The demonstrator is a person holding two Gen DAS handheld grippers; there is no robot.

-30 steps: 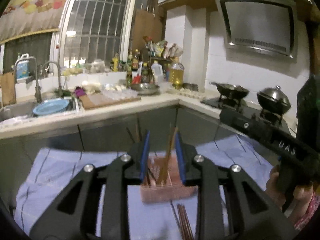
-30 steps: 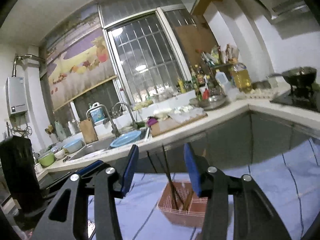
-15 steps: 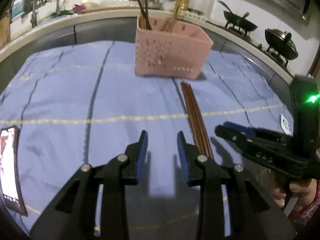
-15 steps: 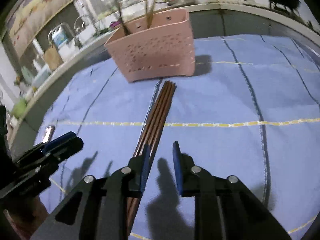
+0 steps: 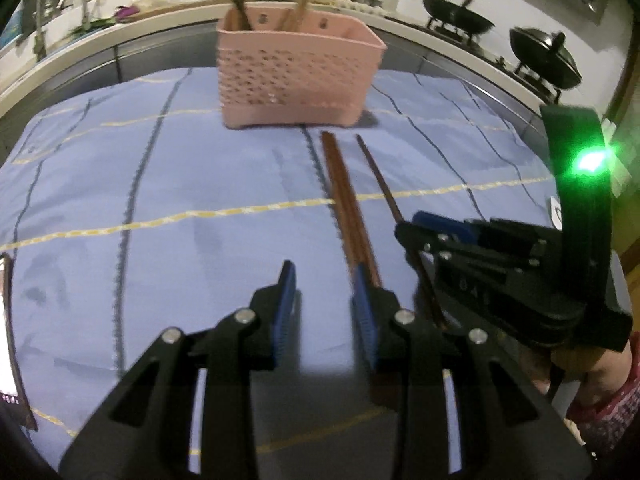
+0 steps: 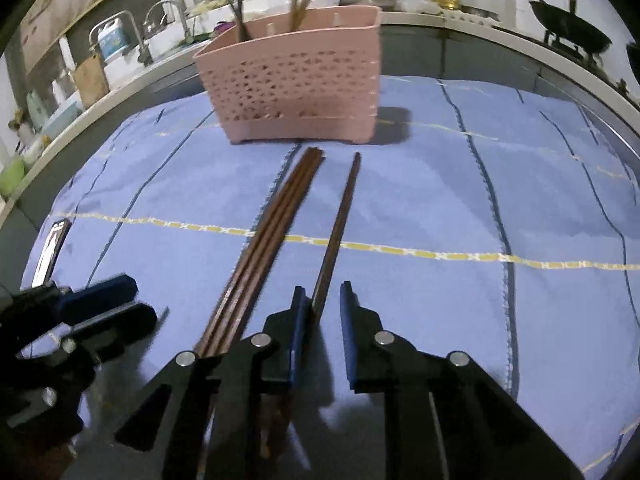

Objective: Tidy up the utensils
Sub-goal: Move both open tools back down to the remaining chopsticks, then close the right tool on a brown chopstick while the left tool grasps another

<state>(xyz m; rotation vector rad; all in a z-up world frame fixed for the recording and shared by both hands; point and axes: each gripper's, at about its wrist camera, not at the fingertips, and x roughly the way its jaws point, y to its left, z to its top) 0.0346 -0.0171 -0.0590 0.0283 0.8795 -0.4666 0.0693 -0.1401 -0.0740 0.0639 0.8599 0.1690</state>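
A: What has changed?
B: One brown wooden chopstick (image 6: 338, 226) now lies apart from the bundle of brown chopsticks (image 6: 264, 248), mid-cloth before the pink perforated basket (image 6: 296, 92).
A: The grippers?
B: The right gripper (image 6: 323, 300) has dropped; its jaws are closing around that chopstick, not pinching yet. The left gripper (image 5: 322, 292) hovers spread, empty.

dim kitchen: sink taps (image 6: 160, 24) by a window, seemingly; woks (image 5: 456, 16) on the stove.
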